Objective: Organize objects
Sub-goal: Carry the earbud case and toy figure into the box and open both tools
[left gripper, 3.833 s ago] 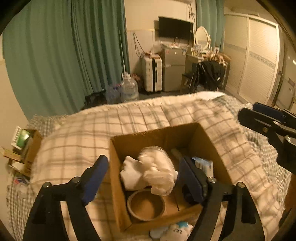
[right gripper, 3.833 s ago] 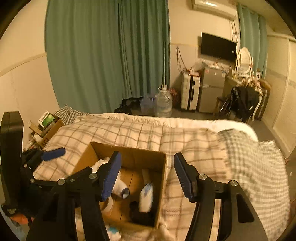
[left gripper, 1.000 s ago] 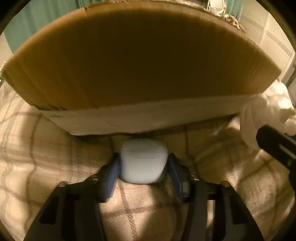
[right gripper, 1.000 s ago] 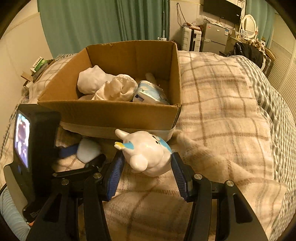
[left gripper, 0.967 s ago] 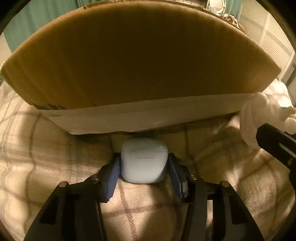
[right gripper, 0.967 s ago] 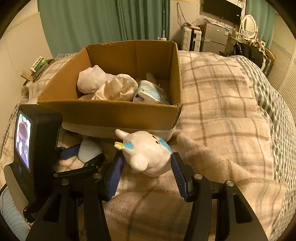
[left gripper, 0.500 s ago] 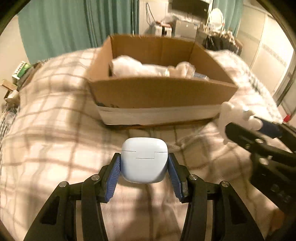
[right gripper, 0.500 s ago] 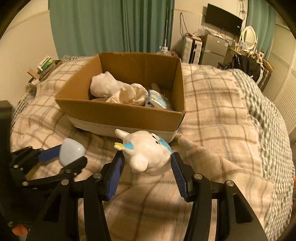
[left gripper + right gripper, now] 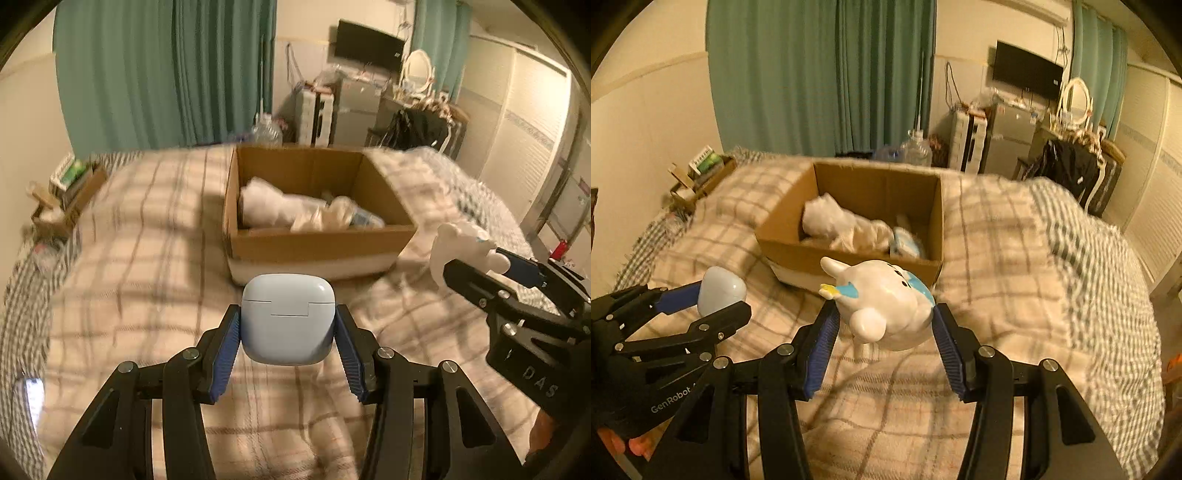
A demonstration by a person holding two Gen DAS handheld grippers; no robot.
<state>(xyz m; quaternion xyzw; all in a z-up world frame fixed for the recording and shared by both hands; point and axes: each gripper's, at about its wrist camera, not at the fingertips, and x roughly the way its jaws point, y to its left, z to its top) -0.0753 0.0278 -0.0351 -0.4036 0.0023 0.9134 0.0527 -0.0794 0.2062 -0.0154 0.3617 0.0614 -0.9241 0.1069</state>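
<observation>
My left gripper [image 9: 288, 328] is shut on a pale blue earbud case [image 9: 287, 319], held in the air above the plaid blanket [image 9: 147, 295]. My right gripper [image 9: 884, 321] is shut on a white toy figure [image 9: 886, 306] with blue and yellow marks, also lifted off the bed. Ahead of both stands an open cardboard box [image 9: 317, 254] [image 9: 849, 254] holding white cloth bundles [image 9: 273, 210] and a blue-and-white pack [image 9: 907, 245]. In the left wrist view the right gripper [image 9: 480, 258] with the toy shows at the right edge; the right wrist view shows the left gripper [image 9: 720, 295] with the case at lower left.
The box sits on a bed covered by the plaid blanket, with a grey checked blanket [image 9: 1108, 266] on the right. A small box of clutter [image 9: 70, 188] stands at the bed's left side. Green curtains [image 9: 820, 74], water jugs [image 9: 916, 149] and cabinets [image 9: 997, 136] lie beyond.
Both grippers have risen and pulled back from the box's front wall, carrying the earbud case and the toy off the blanket. The box interior now shows in the left wrist view.
</observation>
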